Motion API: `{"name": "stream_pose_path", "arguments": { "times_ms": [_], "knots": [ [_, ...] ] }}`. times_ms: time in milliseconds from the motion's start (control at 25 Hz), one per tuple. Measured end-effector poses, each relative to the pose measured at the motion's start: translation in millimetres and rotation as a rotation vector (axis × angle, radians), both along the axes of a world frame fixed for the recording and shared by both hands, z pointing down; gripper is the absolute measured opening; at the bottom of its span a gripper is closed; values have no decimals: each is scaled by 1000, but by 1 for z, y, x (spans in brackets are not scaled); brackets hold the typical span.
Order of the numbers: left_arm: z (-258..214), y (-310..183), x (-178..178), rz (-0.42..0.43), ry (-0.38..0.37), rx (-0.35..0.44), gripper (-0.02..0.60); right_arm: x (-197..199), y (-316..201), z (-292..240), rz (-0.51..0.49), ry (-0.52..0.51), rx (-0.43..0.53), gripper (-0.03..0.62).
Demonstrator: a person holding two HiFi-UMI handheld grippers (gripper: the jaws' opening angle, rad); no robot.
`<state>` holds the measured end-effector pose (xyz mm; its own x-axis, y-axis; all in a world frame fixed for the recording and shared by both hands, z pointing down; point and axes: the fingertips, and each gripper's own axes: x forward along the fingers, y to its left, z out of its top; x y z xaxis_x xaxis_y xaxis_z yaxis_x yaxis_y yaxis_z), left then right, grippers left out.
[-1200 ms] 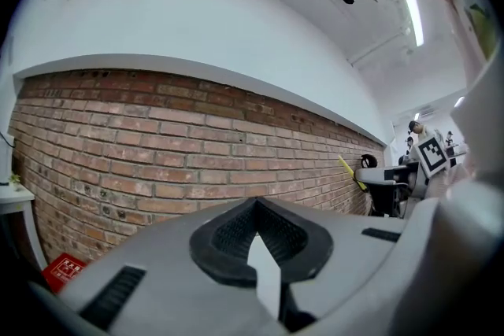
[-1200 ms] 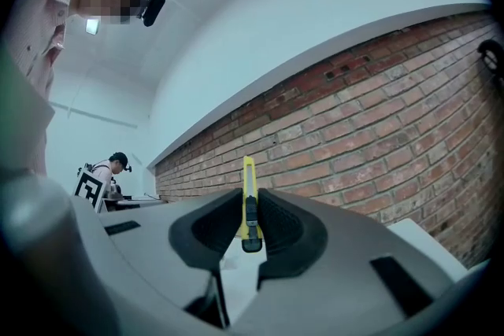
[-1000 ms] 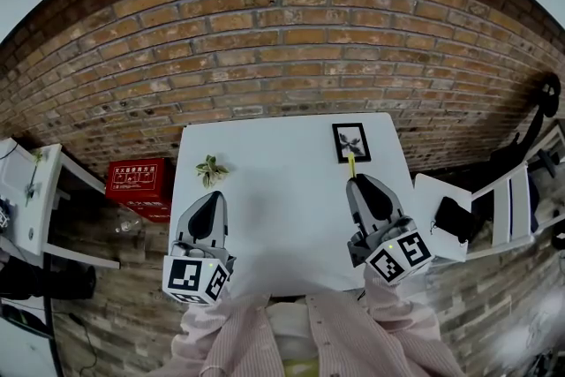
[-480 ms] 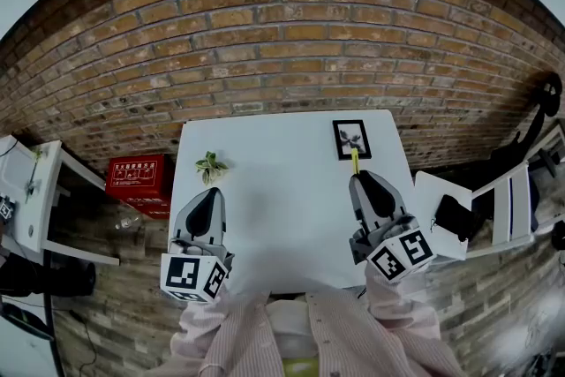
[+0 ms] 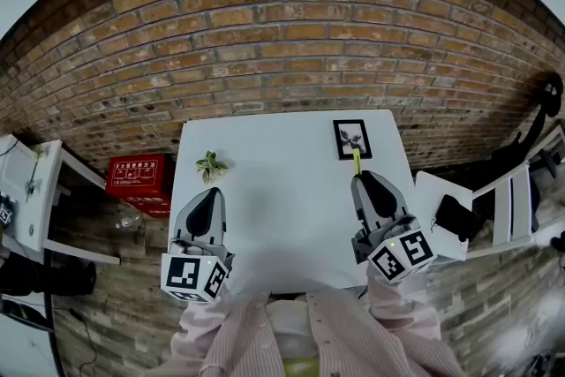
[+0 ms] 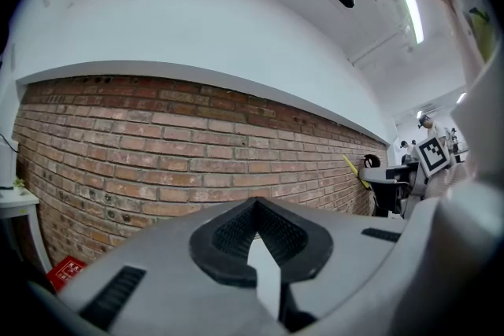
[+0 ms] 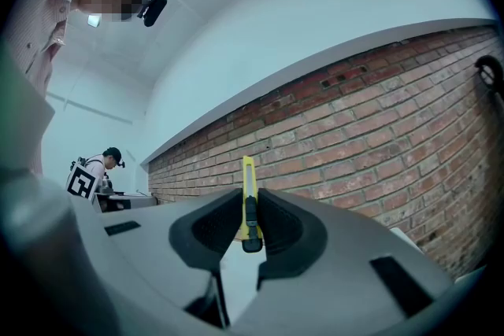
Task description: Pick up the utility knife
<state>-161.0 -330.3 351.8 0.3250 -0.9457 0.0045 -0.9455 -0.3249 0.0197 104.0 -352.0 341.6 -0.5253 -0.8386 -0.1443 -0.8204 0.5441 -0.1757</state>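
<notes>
My right gripper is shut on the yellow utility knife, held above the white table near the right side. In the right gripper view the knife stands between the two dark pads, its tip pointing away toward the brick wall. At the table's near left, my left gripper hangs level with its jaws closed together and nothing between them; its tips meet in the left gripper view. From there the knife shows small at the right.
A framed picture lies flat at the table's far right, just beyond the knife tip. A small plant sprig lies at the far left. A red box sits on the floor left; chairs stand right.
</notes>
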Motion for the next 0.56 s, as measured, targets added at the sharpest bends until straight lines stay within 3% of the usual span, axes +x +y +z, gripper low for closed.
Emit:
{"name": "stream_pose_path", "arguments": {
  "times_ms": [560],
  "knots": [
    [4, 0, 2, 3, -5, -7, -9, 4, -1, 4, 9, 26, -4, 64]
  ]
}}
